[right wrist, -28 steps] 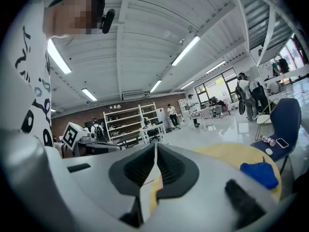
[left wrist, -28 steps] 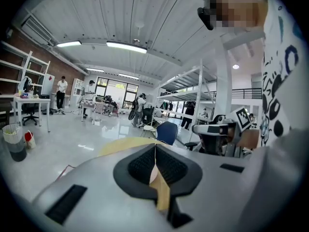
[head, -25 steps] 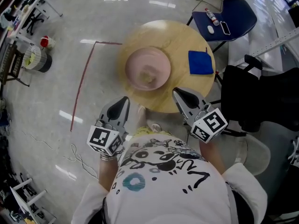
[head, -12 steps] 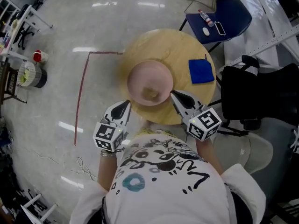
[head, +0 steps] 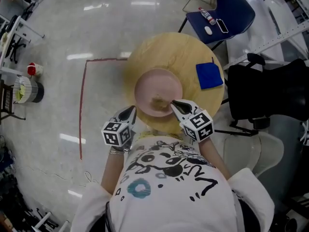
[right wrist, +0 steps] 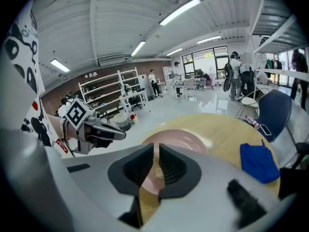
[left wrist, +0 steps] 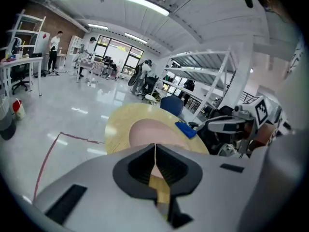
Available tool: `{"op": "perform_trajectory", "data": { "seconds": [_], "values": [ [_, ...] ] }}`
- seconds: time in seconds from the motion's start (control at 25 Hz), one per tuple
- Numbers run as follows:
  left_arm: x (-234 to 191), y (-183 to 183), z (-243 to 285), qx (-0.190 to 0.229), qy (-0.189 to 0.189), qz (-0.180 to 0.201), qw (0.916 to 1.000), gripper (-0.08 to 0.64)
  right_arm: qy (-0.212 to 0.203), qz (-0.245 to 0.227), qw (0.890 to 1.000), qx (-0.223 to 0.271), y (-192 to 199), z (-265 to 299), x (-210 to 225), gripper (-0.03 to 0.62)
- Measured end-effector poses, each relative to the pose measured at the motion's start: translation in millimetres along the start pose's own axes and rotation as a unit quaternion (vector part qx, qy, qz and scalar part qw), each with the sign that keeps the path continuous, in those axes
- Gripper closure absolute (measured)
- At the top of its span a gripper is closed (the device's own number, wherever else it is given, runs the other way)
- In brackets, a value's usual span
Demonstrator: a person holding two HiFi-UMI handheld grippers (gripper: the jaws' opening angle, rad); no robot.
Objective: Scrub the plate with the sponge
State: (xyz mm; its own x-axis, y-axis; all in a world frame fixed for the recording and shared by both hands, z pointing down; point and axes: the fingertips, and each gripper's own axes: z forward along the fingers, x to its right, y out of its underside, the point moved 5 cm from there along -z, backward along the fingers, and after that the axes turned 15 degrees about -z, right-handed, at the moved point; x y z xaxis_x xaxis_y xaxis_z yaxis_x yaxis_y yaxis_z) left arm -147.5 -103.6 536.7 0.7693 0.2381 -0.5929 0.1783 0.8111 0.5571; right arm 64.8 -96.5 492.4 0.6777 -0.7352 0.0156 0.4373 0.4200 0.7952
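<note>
plate (head: 159, 88) 1 | sponge (head: 209, 76) 1 | table (head: 181, 50) 1 | chair (head: 234, 14) 1 | left tongs (head: 130, 111), right tongs (head: 174, 103): 2

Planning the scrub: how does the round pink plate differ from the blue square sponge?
The round pink plate is circular and larger; the blue square sponge is smaller and straight-edged. The plate carries a brownish smear; the sponge looks clean. Both lie apart on the round wooden table.
</note>
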Motion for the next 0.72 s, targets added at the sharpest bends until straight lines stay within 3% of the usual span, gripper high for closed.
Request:
{"op": "perform_trajectory", "data": {
  "seconds": [0.12,0.24,0.32,0.4,0.6,0.72],
  "values": [
    [-15.0,3.6,16.8,-0.027,-0.021,0.008,0.9994,0.541,-0.002,0.010,1.000,-0.018,9.2,16.4,0.2,0.555],
    [-24.9,5.3,30.7,-0.051,-0.029,0.011,0.9982,0.540,-0.012,0.004,0.999,-0.051,21.1,37.4,-2.0,0.466],
    [-29.7,3.6,38.6,-0.059,-0.027,-0.001,0.9979,0.520,-0.022,-0.007,0.997,-0.078,30.2,53.8,-2.6,0.440],
    [-32.4,3.6,47.2,-0.068,-0.024,-0.012,0.9974,0.396,-0.029,-0.025,0.994,-0.105,40.3,68.6,-0.6,0.432],
    [-39.0,12.9,69.7,-0.098,-0.029,-0.032,0.9943,0.396,-0.033,-0.069,0.983,-0.168,66.1,92.1,8.9,0.431],
    [-45.9,17.6,75.8,-0.114,-0.043,-0.040,0.9917,0.404,-0.039,-0.080,0.980,-0.179,70.8,102.9,7.8,0.431]
  ]
}}
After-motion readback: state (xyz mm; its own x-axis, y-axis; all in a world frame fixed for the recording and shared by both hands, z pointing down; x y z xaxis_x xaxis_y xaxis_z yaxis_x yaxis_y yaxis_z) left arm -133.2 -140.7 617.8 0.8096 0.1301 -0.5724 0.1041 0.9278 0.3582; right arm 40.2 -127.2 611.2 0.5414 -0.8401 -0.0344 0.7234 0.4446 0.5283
